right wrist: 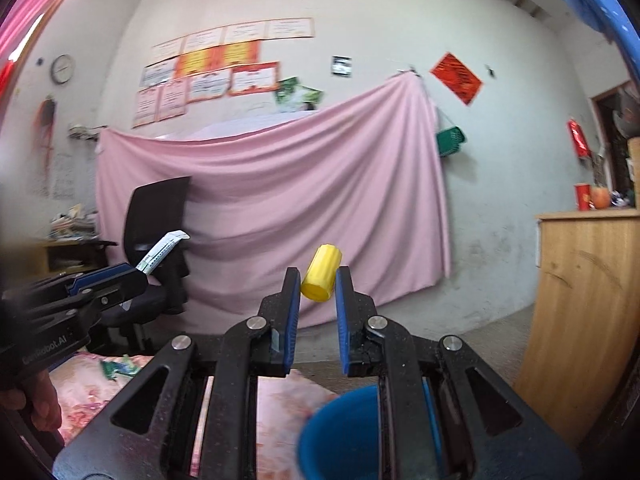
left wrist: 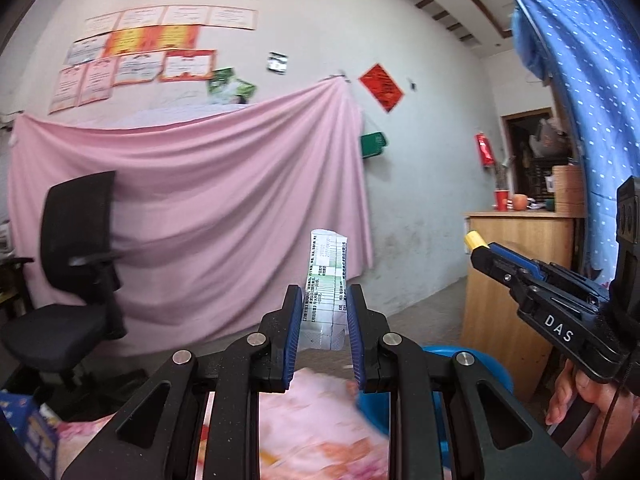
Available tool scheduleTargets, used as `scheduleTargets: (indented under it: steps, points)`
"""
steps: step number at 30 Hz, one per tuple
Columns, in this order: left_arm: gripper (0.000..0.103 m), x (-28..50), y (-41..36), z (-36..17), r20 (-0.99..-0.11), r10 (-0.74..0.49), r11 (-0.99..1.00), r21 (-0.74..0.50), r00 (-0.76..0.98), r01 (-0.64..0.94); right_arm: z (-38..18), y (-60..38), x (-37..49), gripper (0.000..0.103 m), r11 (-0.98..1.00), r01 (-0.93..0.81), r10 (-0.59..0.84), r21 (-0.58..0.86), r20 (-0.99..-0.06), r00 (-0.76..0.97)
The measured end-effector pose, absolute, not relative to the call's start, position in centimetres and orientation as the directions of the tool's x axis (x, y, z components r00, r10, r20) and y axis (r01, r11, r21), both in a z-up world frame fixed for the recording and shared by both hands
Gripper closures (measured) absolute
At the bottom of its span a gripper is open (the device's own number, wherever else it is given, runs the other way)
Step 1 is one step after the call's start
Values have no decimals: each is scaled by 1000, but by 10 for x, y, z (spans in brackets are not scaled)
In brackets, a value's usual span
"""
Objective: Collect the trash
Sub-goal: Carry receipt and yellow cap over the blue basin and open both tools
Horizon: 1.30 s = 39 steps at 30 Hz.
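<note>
A pink sheet [right wrist: 276,200] is seen draped across the far wall, with a black office chair [left wrist: 76,268] standing before its left part. A wooden cabinet [right wrist: 580,312] stands at the right. Below the grippers, a pink floral cloth [right wrist: 280,412] is spread, and a blue bin [right wrist: 344,436] sits just beside its right edge.

The left gripper [left wrist: 324,308] is raised above the cloth and is closed on a white-and-green printed wrapper [left wrist: 326,280], which is held upright between the blue pads. The right gripper [right wrist: 318,292] is held over the bin's near rim, clamped on a yellow ribbed cap [right wrist: 320,273], which is tilted slightly. A small green scrap [right wrist: 116,368] lies on the cloth near its left edge.
</note>
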<state>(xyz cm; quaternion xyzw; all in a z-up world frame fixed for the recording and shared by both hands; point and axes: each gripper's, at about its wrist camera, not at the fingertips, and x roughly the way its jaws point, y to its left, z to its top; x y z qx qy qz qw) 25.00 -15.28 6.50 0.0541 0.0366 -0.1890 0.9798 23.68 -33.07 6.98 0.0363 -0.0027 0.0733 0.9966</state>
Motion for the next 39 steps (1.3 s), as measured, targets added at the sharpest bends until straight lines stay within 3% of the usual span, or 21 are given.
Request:
scheduleTargets:
  steps: [10,18,24,35,39]
  points:
    - [84,282,-223,60,-181,-458,878,58,870,474,54,-379,249,62,988,-43,59,149,-106,993]
    - [84,331,-249,43,-402,-491,861,-88,773,501,24,-401,274,62,972,-5,70,236,-269,961]
    - [84,358,-256,33,-521,-494,859,-167,696,485,8,-408,289,62,964,8,91,266,-360,929]
    - [83,378,-262,12,-639,-475,866,-218,604,451,-14,-414,309,61,950,29,129,310,-476,870]
    - [72,380,-257,9,-649,-470,871,-231,598,434,-16,-416,311,60,948,31,133,318,-481,867]
